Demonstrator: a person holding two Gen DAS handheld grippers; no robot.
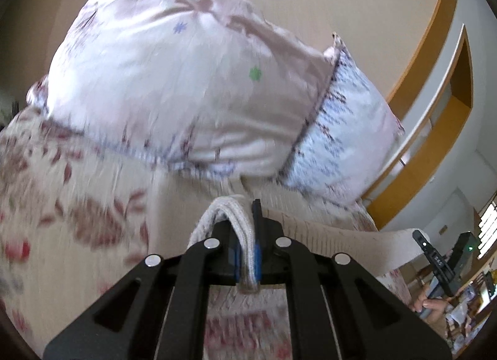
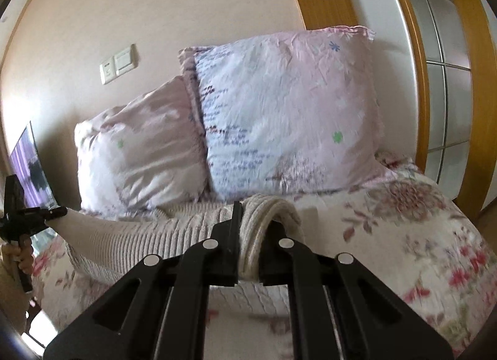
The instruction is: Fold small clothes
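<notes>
Garment: cream ribbed knit [image 2: 130, 242], soft and corded, lifted off the floral bedspread [image 2: 419, 235] and stretched between the two grippers, in front of the pillows.
Left gripper [image 1: 247, 254]: black, blue-padded fingers clamped tight on a bunched thick hem of the knit; pointing slightly downward.
Right gripper [image 2: 250, 254]: black jaws pinched closed on the knit's other folded edge, angled slightly downward.
Pillows: two puffy pink-and-white printed cushions [image 2: 289, 111], crinkled cotton, leaning on the beige wall behind the knit.
Hand [image 2: 18, 254]: wrapped round the left gripper's handle, left of the knit.
</notes>
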